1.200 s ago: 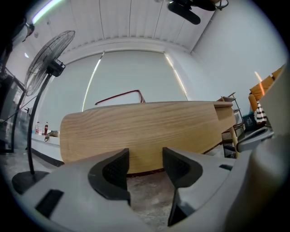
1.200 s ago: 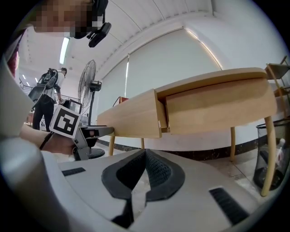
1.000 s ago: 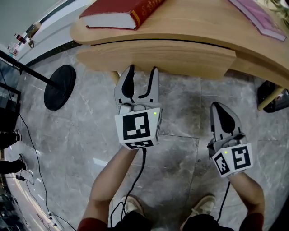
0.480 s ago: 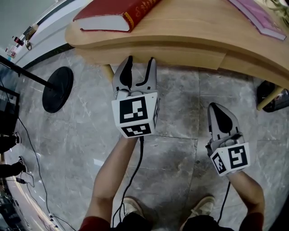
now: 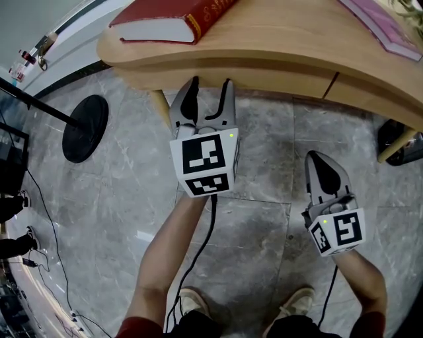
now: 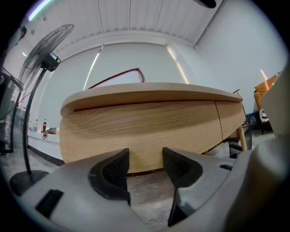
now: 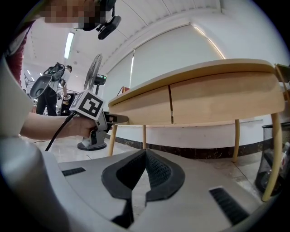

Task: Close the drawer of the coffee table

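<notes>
The wooden coffee table (image 5: 291, 39) fills the top of the head view. Its drawer front (image 5: 264, 78) sits about flush with the apron, with a thin seam at its right end. My left gripper (image 5: 209, 87) is open, and its two fingertips are at the drawer front with nothing between them. In the left gripper view the drawer front (image 6: 145, 127) stands right behind the open gripper (image 6: 145, 158). My right gripper (image 5: 319, 162) hangs shut and empty over the floor, short of the table. The right gripper view shows the shut gripper (image 7: 146, 156), the table (image 7: 217, 97) and the left gripper (image 7: 97, 113).
A red book (image 5: 172, 20) and a pink book (image 5: 383, 26) lie on the tabletop. A fan's black base (image 5: 86, 125) stands on the marble floor at left, and a dark bin (image 5: 396, 138) sits at right by a table leg (image 5: 390, 145). Cables trail along the floor at left.
The drawer, which stuck out a second ago, has slid in under the tabletop. My left gripper moved forward with it. The right gripper has hardly moved.
</notes>
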